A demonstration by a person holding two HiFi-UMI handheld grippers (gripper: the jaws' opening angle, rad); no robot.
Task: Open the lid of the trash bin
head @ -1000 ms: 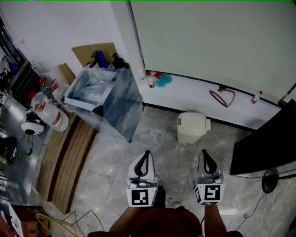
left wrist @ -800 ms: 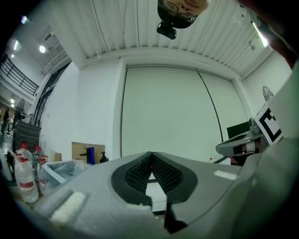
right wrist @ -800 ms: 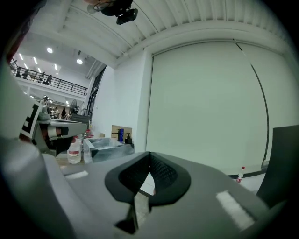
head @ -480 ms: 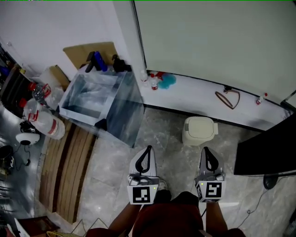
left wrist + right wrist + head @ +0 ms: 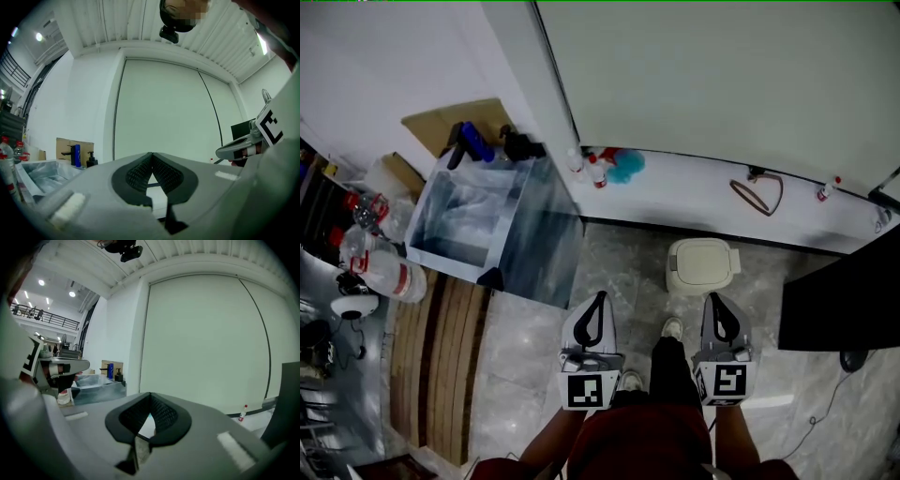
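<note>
- On the floor, near its far edge where a raised white ledge (image 5: 694,202) runs along the wall, stands the cream trash bin (image 5: 701,265). Its lid (image 5: 703,253) is down.
- Seen from above, the bin is a rounded rectangle. Its long axis runs left to right, roughly parallel with the ledge, and a small tab sticks out on its right side.
- The left tongs (image 5: 598,300) and right tongs (image 5: 713,301) are held side by side nearer the person. They point toward the wall and are clear of the bin. The bin lies ahead of the gap between them, closer to the right pair.
- Both pairs of tongs are pressed together at the tips, with nothing between them.
- A shoe (image 5: 672,328) rests on the floor between the two pairs of tongs.
- Only the head view shows the bin. Both gripper views look level at the pale wall above it.
- Each gripper view catches the other tongs at its edge and the clear tank (image 5: 502,225) to the left. The right gripper view also shows a small red-capped bottle (image 5: 243,412).
</note>
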